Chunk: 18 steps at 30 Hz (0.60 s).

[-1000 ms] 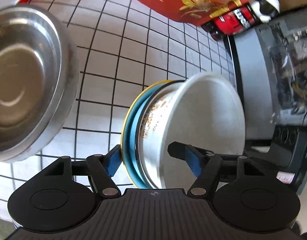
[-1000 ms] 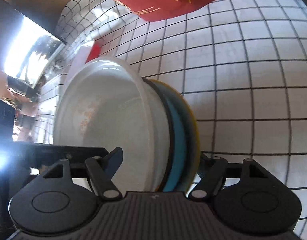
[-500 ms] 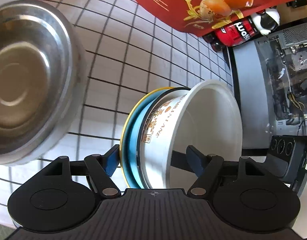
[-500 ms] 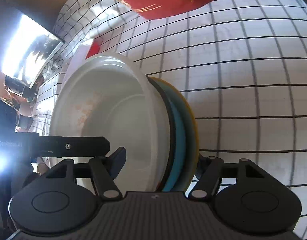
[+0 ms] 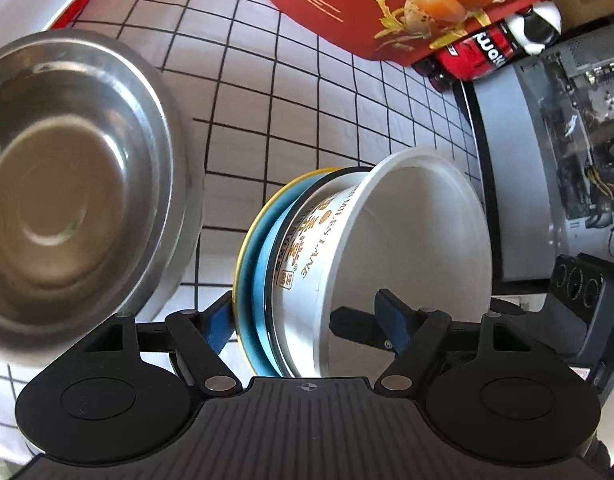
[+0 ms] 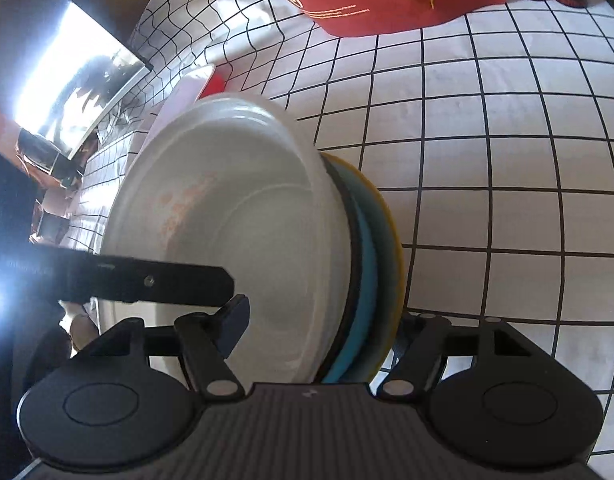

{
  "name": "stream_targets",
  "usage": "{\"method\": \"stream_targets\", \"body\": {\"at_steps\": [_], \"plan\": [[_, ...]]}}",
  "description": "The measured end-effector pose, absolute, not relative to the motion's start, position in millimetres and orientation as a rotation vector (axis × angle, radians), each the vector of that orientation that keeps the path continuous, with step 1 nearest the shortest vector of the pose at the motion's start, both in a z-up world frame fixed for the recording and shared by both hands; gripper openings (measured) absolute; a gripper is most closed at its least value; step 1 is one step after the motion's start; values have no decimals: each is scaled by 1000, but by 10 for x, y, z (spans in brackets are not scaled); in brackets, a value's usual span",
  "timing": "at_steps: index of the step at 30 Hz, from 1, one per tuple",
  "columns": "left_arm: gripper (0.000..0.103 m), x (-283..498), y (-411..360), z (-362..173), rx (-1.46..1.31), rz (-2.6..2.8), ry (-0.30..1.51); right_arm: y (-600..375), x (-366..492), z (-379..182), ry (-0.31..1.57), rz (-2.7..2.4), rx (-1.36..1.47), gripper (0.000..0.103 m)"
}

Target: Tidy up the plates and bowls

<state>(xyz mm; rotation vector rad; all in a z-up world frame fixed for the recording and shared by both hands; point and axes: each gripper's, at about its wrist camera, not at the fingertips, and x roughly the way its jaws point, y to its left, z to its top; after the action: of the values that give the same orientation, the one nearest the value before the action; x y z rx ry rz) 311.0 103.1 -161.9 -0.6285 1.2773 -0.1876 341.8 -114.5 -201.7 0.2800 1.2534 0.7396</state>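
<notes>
A stack of a white bowl (image 5: 407,240) on a blue plate (image 5: 263,276) and a yellow plate (image 5: 243,248) is held between both grippers above the checked tablecloth. My left gripper (image 5: 307,320) is shut on the stack's rim, one finger under the plates, one inside the bowl. My right gripper (image 6: 319,328) is shut on the opposite rim; the white bowl (image 6: 243,232), blue plate (image 6: 367,280) and yellow plate (image 6: 391,248) show there, with the left gripper's finger (image 6: 147,280) inside the bowl. A large steel bowl (image 5: 75,184) sits on the left.
A red printed bag (image 5: 407,4) and dark bottles (image 5: 483,56) lie at the far side of the cloth (image 6: 487,140). A grey computer case (image 5: 547,152) stands beyond the table's right edge. A white and red tray (image 6: 195,84) lies behind the stack.
The stack has shifted in both views, coming closer to the steel bowl in the left wrist view. The left gripper's finger reaches further across the bowl in the right wrist view.
</notes>
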Motion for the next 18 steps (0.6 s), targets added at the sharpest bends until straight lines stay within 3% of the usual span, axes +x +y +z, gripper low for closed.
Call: {"method": "stream_targets", "body": {"at_steps": [4,8,18], "plan": [[76,3097,1088,-1666,-668,-201,1273,-1160,3429,-2008,1256,697,303,72],[57,3092,1088,-1657,-582,-232,1287,-1212,3449,-2021,1269,595,395,72],[42,3257,1238,-1709,-622,-238,1405,-1123,3328,-1899,1258,372,339,72]]}}
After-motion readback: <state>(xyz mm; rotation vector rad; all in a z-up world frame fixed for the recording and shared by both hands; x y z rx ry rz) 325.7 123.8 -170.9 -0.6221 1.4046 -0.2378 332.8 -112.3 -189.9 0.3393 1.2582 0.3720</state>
